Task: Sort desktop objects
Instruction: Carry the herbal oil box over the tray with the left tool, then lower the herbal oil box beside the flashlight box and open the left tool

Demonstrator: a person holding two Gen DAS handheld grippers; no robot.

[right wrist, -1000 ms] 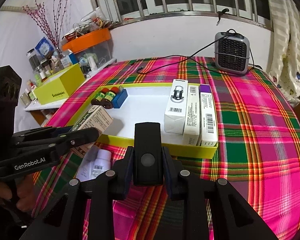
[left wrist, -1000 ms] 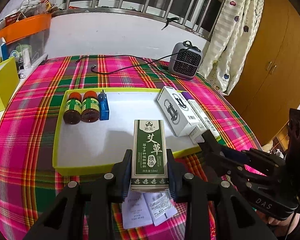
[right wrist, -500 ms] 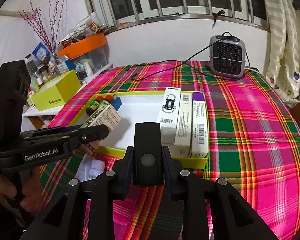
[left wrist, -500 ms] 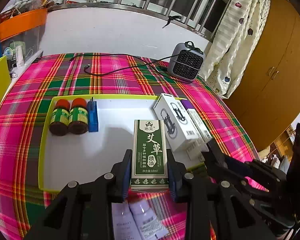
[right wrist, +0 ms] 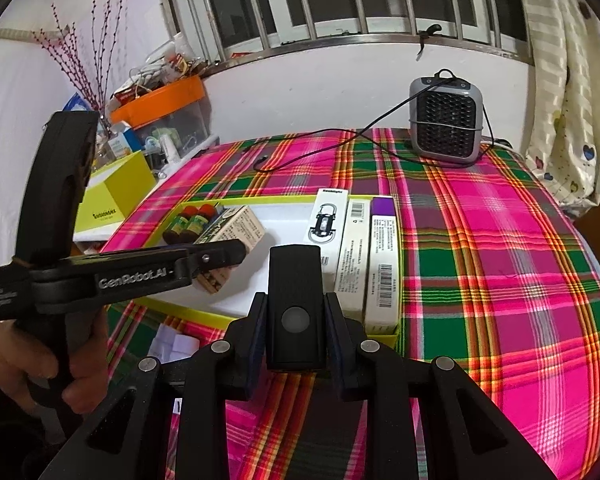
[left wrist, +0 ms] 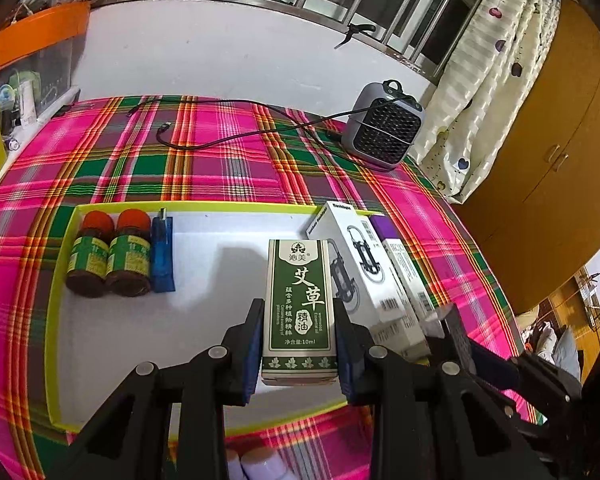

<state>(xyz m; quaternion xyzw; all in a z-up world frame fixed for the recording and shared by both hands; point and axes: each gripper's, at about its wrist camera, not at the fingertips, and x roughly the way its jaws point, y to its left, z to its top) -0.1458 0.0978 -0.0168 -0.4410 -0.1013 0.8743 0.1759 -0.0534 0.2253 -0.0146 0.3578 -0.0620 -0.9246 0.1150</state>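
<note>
Though clamped, green box shows white lettering

Pink-green plaid tablecloth, yellow-rimmed white tray, green box.

Your surface is covered by a pink, green and orange plaid cloth, edge to edge. Directly on it: a shallow rectangular tray with yellow-green rim and white floor, sitting in the near-centre area. A small grey fan heater with black grille stands at the far right corner, well apart from the tray. Its thin black cable snakes across the cloth behind the tray, loose plug end lying flat. You've also got white paper leaflets lying flat on the cloth just beside the tray's near edge, partly hidden.
</note>
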